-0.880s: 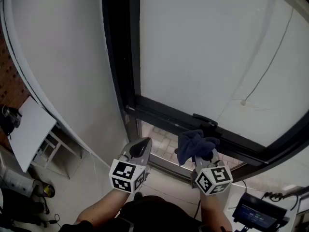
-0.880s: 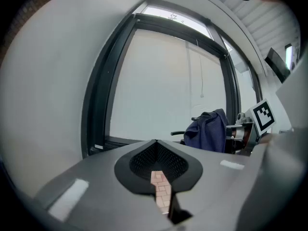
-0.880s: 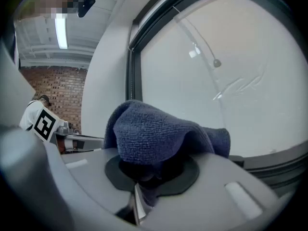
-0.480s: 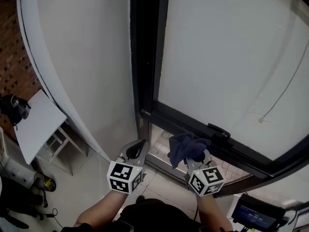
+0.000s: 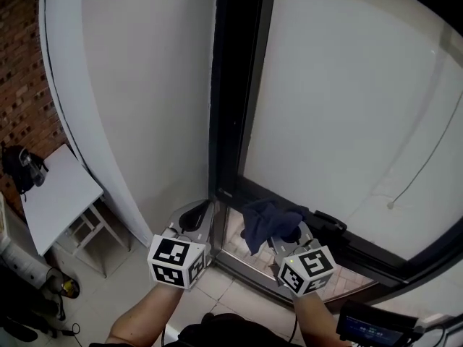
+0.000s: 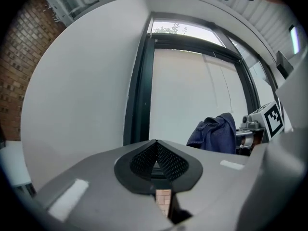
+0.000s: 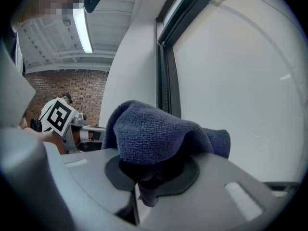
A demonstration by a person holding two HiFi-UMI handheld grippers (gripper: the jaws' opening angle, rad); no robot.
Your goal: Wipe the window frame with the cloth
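Observation:
A dark blue cloth (image 5: 269,223) is bunched over the tips of my right gripper (image 5: 288,231), which is shut on it; the same cloth (image 7: 159,131) fills the right gripper view and shows at the right of the left gripper view (image 6: 216,134). The black window frame (image 5: 235,107) rises straight ahead, its lower rail (image 5: 347,241) running off to the right. The cloth hangs just in front of that lower rail, near the corner; contact is unclear. My left gripper (image 5: 197,217) is shut with nothing in it, left of the cloth, by the upright's foot (image 6: 137,95).
A white curved wall panel (image 5: 137,100) stands left of the frame. Frosted glass (image 5: 354,100) fills the window, with a thin cord (image 5: 419,165) hanging on it. A small white table (image 5: 54,197) stands low at the left before a brick wall (image 5: 22,71). A screen device (image 5: 372,329) sits at the bottom right.
My view has swung so the frame's upright now stands more to the right and more vertical. Both grippers have shifted slightly left and lower in the picture, the cloth still held.

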